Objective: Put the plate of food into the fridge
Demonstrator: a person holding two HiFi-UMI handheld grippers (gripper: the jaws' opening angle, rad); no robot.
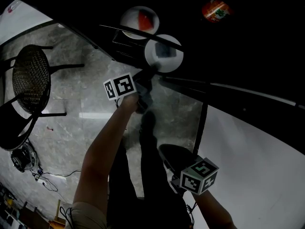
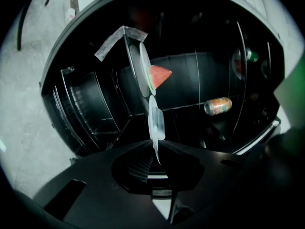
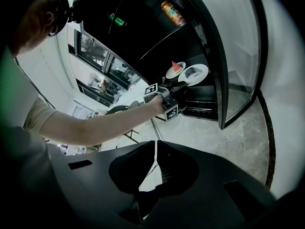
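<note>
plate of food [image 2: 156, 123] is pinched by its rim in the left gripper [image 2: 155, 146], held edge-on at the open fridge [image 2: 90, 104], just beside 1 watermelon plate [image 2: 144, 70]; right gripper [image 3: 156, 144] is pressed together, nothing held

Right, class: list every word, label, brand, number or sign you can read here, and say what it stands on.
No text is legible.
Drinks can: coloured print, too blurred to read.
Small green lit panel high in the right gripper view: too small to read.
Marker cubes: black-and-white square patterns, no words.
Held plate: no print visible.
</note>
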